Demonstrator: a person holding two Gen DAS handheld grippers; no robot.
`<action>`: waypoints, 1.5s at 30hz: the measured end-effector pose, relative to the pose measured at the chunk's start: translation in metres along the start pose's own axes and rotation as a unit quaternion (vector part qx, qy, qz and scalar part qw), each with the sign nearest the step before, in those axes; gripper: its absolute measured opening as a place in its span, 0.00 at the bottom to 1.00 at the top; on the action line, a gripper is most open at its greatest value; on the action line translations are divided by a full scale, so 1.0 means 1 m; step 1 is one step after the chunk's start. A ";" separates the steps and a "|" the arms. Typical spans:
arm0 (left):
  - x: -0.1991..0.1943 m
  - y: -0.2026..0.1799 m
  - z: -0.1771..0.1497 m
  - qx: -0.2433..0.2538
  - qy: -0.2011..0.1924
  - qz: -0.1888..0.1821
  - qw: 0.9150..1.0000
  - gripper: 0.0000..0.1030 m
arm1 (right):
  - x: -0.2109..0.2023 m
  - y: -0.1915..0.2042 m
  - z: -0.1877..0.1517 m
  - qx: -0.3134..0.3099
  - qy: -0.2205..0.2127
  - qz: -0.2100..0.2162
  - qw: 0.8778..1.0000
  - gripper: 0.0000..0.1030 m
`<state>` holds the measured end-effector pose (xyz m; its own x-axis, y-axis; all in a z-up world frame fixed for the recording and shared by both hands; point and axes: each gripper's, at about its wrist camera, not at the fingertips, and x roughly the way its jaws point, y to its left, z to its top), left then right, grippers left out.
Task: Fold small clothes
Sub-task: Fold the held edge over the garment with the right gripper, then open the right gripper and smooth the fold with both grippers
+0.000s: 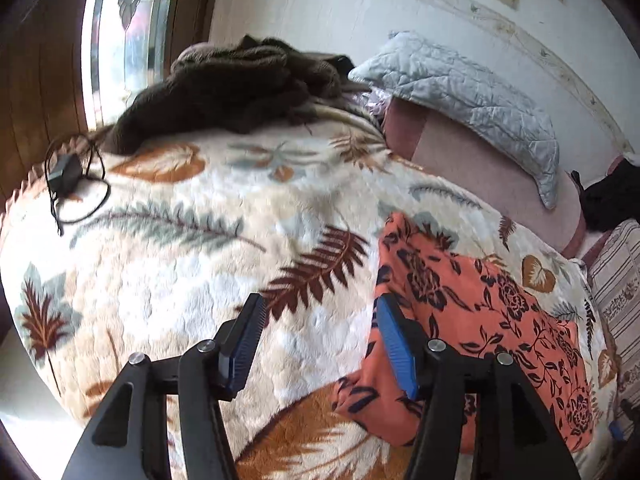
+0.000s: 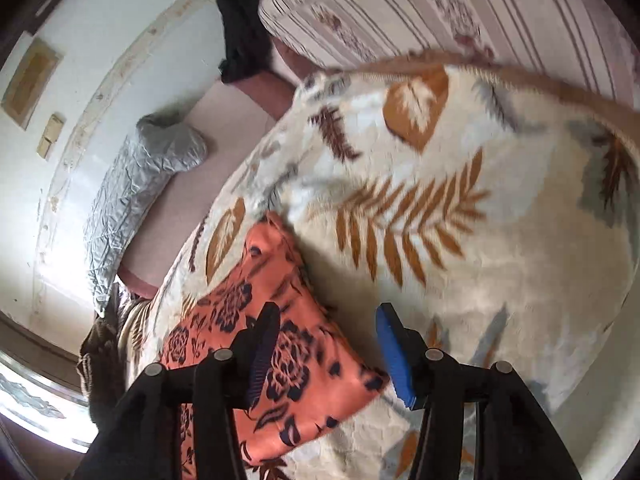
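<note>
Both claws hang parted and empty above the bed, the left gripper [image 1: 320, 344] and right gripper [image 2: 324, 354] angled downward over an orange flowered garment [image 1: 476, 320] lying folded flat on the leaf-patterned blanket [image 1: 200, 260]. This piece looks finished; the next move likely calls for reaching the brown clothes [image 1: 224, 92] heaped near the window.
</note>
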<state>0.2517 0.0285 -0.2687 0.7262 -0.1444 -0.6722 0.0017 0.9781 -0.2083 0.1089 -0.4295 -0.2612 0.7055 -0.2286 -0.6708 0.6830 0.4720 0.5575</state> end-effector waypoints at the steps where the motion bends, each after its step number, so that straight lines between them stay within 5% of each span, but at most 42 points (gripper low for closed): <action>1: 0.002 -0.010 0.002 0.021 -0.011 0.001 1.000 0.58 | -0.001 0.012 0.002 -0.022 -0.005 0.009 1.000 0.52; 7: 0.033 -0.071 -0.023 0.136 0.034 -0.019 0.990 0.63 | 0.062 0.105 -0.017 -0.168 0.043 0.034 0.984 0.50; 11: 0.077 -0.082 -0.051 0.195 0.129 0.032 0.972 0.67 | 0.150 0.123 -0.032 -0.203 0.140 -0.022 0.969 0.50; 15: 0.080 -0.075 -0.051 0.183 0.121 0.020 0.975 0.79 | 0.178 0.149 -0.037 -0.275 0.137 -0.074 0.949 0.50; 18: 0.085 -0.057 -0.052 0.130 0.124 0.016 0.984 0.94 | 0.172 0.196 -0.046 -0.308 0.139 0.002 0.941 0.50; 20: 0.090 -0.042 -0.053 0.072 0.134 -0.003 0.988 0.99 | 0.179 0.238 -0.067 -0.342 0.165 0.044 0.924 0.50; 23: 0.087 -0.052 -0.058 0.117 0.122 0.008 0.986 1.00 | 0.196 0.299 -0.108 -0.382 0.217 0.113 0.891 0.50; 26: 0.087 -0.050 -0.059 0.110 0.123 0.001 0.986 1.00 | 0.218 0.346 -0.151 -0.394 0.278 0.174 0.859 0.50; 30: 0.085 -0.052 -0.058 0.118 0.125 0.001 0.985 1.00 | 0.268 0.381 -0.209 -0.399 0.359 0.182 0.824 0.44; 34: 0.084 -0.058 -0.045 0.151 0.138 0.003 0.979 1.00 | 0.275 0.391 -0.213 -0.395 0.339 0.176 0.836 0.43; 38: 0.056 -0.072 -0.034 0.199 0.044 0.035 0.978 1.00 | 0.232 0.373 -0.174 -0.365 0.315 0.206 0.852 0.43; 42: 0.041 -0.085 -0.034 0.219 0.007 0.042 0.975 1.00 | 0.163 0.315 -0.123 -0.356 0.266 0.199 0.873 0.44; 45: 0.053 -0.097 -0.043 0.244 0.045 0.038 0.968 1.00 | 0.113 0.252 -0.088 -0.349 0.219 0.154 0.898 0.44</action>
<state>0.2604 -0.0805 -0.3153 0.6747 -0.0598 -0.7356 0.2905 0.9378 0.1902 0.3440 -0.2613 -0.2398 0.5939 0.2896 -0.7506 0.0756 0.9087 0.4105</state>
